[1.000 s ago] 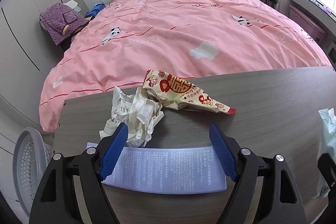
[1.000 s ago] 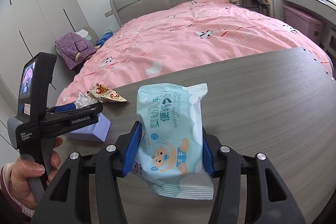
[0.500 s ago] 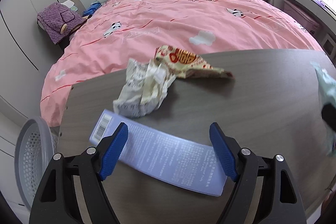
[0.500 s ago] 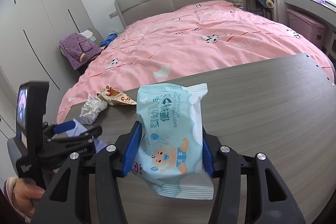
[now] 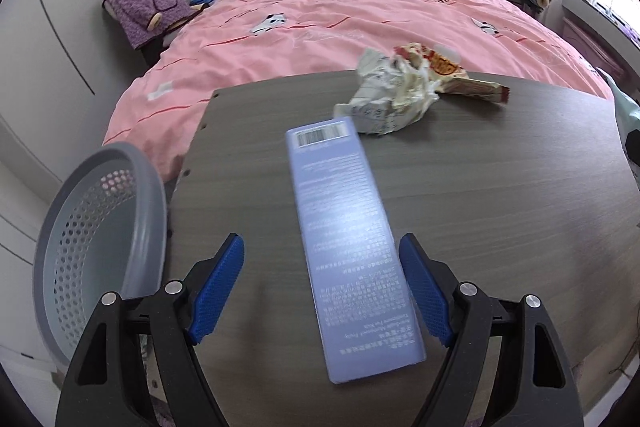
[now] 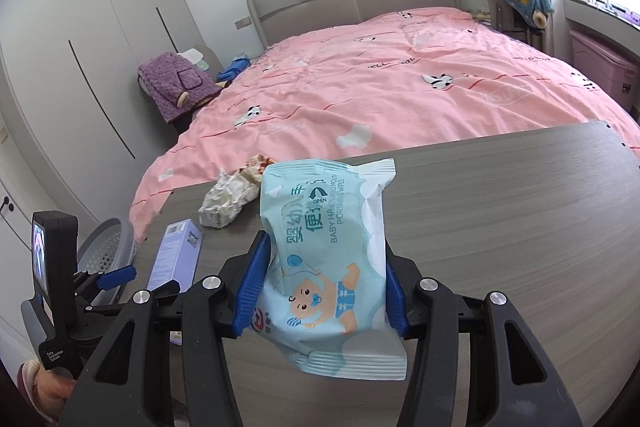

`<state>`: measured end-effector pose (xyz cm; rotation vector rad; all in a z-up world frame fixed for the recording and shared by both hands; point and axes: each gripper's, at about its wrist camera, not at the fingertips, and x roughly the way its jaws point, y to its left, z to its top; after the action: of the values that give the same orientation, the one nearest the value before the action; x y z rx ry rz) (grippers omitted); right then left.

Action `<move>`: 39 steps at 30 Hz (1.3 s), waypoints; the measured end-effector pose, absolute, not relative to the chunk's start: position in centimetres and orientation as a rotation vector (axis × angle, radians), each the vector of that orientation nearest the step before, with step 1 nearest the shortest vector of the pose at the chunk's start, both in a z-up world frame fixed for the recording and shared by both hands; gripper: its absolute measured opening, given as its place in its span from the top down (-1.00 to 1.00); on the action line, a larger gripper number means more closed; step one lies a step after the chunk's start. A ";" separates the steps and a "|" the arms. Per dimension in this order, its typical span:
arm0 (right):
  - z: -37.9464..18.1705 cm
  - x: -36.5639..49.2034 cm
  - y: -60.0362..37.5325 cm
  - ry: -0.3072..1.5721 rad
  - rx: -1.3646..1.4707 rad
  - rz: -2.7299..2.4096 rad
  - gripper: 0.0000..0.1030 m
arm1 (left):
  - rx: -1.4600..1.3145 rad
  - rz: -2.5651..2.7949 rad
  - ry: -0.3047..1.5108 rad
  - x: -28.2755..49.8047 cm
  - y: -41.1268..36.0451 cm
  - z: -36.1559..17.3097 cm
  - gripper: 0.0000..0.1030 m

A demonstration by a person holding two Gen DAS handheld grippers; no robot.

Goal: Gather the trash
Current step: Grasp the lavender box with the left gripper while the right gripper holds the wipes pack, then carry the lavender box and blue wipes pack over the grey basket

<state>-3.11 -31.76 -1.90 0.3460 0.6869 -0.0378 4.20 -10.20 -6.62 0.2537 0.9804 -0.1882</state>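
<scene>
My right gripper (image 6: 320, 291) is clamped on the wipes pack (image 6: 326, 255), prob. bound for the basket (image 5: 96, 227) at left; left gripper (image 5: 322, 293) gapes round the box (image 5: 348, 247), untouched afaict.

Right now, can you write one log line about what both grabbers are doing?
left gripper: open, around long lilac cardboard box on table | right gripper: shut on pale blue baby wipes pack | grey mesh basket: beside table

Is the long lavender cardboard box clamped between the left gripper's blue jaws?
No: the long lavender cardboard box lies flat on the grey wood-grain table, with gaps to both blue jaws of the left gripper.
</scene>
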 end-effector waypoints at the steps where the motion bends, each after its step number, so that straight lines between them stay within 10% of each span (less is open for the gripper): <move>1: -1.9 -3.1 -31.4 0.687 0.343 -0.032 0.02 | 0.242 -0.188 0.980 4.1 -9.8 -6.6 -0.48; 21: -3.1 -2.9 -28.1 0.740 0.326 0.015 0.02 | 0.086 -0.258 1.010 5.3 -8.4 -7.8 -0.47; 27: -2.9 -2.8 -27.5 0.745 0.314 0.020 0.02 | 0.085 -0.288 1.031 5.4 -8.7 -8.3 0.15; 39: -2.5 -2.2 -25.4 0.753 0.271 0.045 0.02 | 0.058 -0.298 0.961 4.5 -6.3 -6.0 0.16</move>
<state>-2.15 -25.37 -2.49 0.2711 0.7532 0.0449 4.47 -6.29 -6.00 0.0577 0.9608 -0.2982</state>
